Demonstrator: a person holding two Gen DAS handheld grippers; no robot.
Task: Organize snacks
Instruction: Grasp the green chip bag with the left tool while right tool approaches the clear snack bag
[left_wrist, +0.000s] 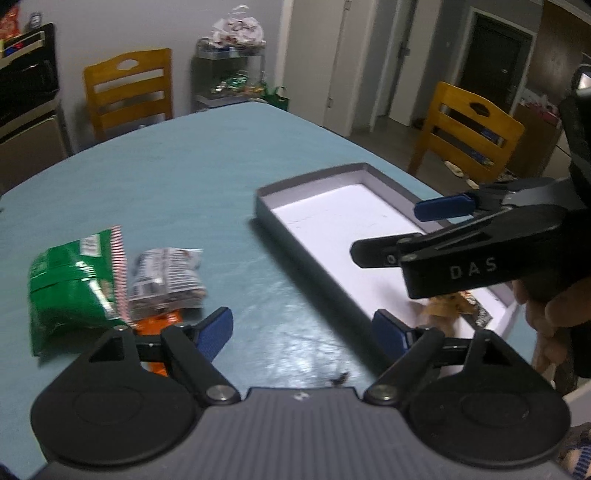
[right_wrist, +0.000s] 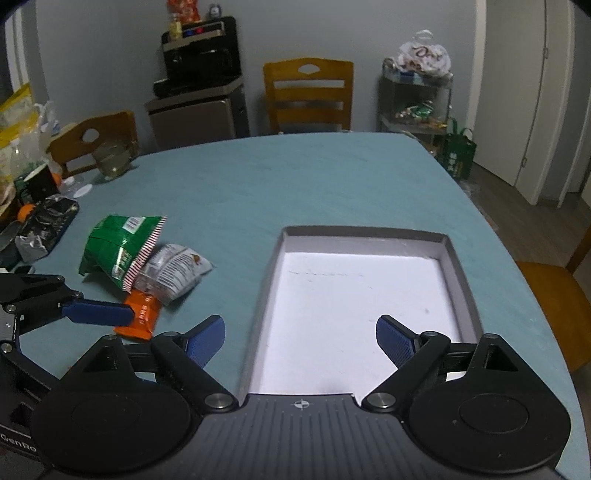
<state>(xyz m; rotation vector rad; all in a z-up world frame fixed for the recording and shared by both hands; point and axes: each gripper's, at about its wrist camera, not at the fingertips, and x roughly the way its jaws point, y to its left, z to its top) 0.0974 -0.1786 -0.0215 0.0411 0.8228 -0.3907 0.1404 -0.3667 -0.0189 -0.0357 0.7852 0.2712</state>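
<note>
A shallow grey tray (left_wrist: 314, 176) with a white floor lies on the teal table, and a brown-gold wrapped snack (left_wrist: 448, 306) rests at its near end. Left of the tray a green bag (left_wrist: 70, 284), a silver-white packet (left_wrist: 166, 280) and an orange packet (left_wrist: 159, 320) lie together. My left gripper (left_wrist: 303, 332) is open and empty above the table between the pile and the tray. My right gripper (right_wrist: 301, 339) is open and empty over the tray's (right_wrist: 362, 234) near end. The right wrist view also shows the green bag (right_wrist: 118, 247), white packet (right_wrist: 173, 273) and orange packet (right_wrist: 142, 317).
A black foil bag (right_wrist: 44, 225), a glass cup (right_wrist: 110, 160) and clutter sit at the table's far left. Wooden chairs (right_wrist: 308, 94) stand around the table. A wire cart (right_wrist: 417, 99) with bags stands by the wall. The table edge curves close to the tray's right side.
</note>
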